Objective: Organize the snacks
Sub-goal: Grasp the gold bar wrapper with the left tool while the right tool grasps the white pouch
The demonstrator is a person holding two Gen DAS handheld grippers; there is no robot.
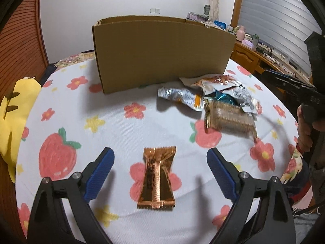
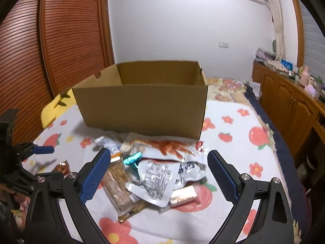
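the left tool stands wide and holds nothing, its blue pads either side of a copper wrapper that lies flat on the flowered cloth, long way running away from the tool. that framing looks like a line-up for a pinch across the wrapper's narrow waist, the easiest place to grip thin foil.

the right tool is wide too and empty, poised over the snack pile: a silver pouch on top, a long biscuit pack under it toward the left pad, a teal twist just ahead, an orange-printed bag beyond. they overlap, so a pinch here may drag a neighbour along.

the box sits ahead of both tools, open top up, near wall facing them. what shows of its inside looks bare, though the floor is hidden. it is probably the place for the snacks, so the sorting seems barely begun. the lone wrapper lies well apart from the pile, to the left tool's own side.
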